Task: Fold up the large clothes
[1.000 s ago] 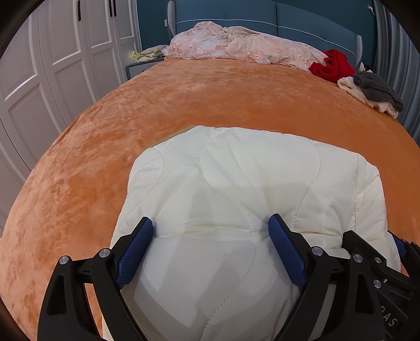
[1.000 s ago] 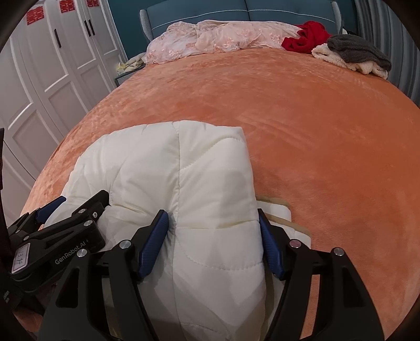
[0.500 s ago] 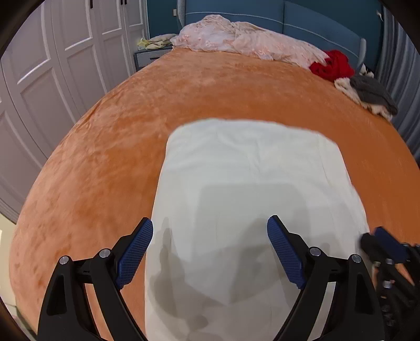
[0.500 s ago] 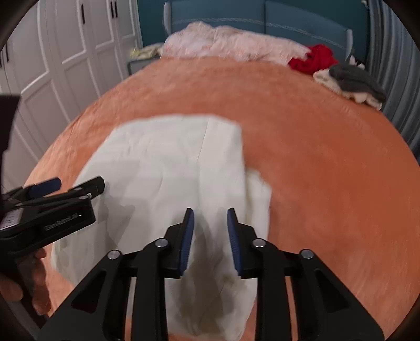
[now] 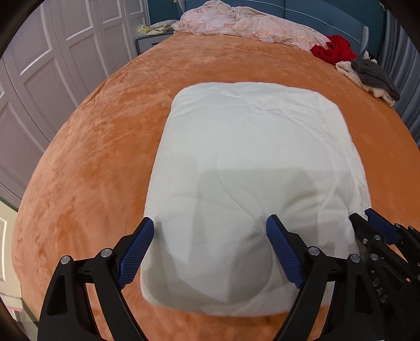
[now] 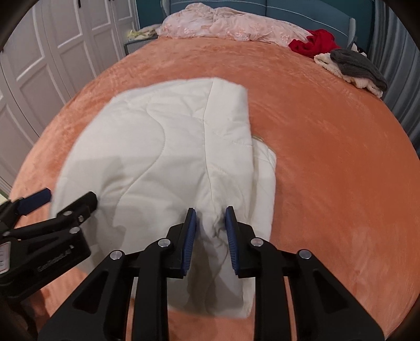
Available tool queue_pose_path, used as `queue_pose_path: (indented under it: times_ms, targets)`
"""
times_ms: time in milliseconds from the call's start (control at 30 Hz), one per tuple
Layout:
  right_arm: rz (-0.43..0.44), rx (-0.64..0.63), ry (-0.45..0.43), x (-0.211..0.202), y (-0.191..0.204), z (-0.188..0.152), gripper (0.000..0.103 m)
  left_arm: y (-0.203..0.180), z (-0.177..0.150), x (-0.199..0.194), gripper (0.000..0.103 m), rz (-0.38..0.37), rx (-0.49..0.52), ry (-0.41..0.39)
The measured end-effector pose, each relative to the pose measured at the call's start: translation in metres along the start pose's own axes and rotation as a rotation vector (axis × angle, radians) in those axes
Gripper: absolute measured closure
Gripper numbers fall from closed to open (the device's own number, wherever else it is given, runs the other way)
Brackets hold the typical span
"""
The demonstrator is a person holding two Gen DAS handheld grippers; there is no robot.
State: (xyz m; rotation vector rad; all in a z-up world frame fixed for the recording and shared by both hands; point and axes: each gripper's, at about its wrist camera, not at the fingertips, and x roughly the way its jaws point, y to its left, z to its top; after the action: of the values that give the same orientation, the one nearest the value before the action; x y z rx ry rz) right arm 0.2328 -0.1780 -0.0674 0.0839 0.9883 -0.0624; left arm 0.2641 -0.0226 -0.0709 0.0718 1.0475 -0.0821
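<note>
A cream quilted garment lies folded into a thick rectangle on the orange bed; it also shows in the right wrist view. My left gripper is open, its blue pads spread wide over the garment's near edge, holding nothing. My right gripper is shut on a pinch of the garment's near right edge. The right gripper shows at the right edge of the left wrist view. The left gripper shows at the left of the right wrist view.
A pink floral blanket lies by the blue headboard. A red garment and a grey and cream pile lie at the far right. White wardrobe doors stand to the left. A nightstand sits far left.
The right gripper went from open around the garment to shut on its near edge. Both grippers rose and drew back. The left gripper stayed open.
</note>
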Motion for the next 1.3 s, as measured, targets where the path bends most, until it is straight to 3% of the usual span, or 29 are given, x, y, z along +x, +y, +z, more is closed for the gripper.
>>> queue_pose_path:
  times_ms: [367, 400, 467, 833, 1300]
  targets:
    - [0.039, 0.004, -0.059, -0.09, 0.004, -0.045, 0.079, -0.003, -0.041, -0.075, 0.023, -0.001, 0.039, -0.047]
    - [0.036, -0.002, -0.064, -0.098, 0.004, -0.052, 0.077, -0.003, -0.048, -0.082, 0.022, -0.001, 0.04, -0.053]
    - [0.02, -0.007, -0.076, -0.11, 0.005, -0.063, 0.06, -0.002, -0.06, -0.094, 0.021, 0.001, 0.043, -0.062]
    - [-0.027, 0.028, -0.108, -0.148, -0.001, -0.122, 0.025, -0.005, -0.124, -0.137, 0.021, 0.011, 0.045, -0.093]
    - [-0.037, 0.048, -0.122, -0.165, -0.006, -0.159, 0.021, -0.01, -0.163, -0.15, 0.021, 0.063, 0.039, -0.087]
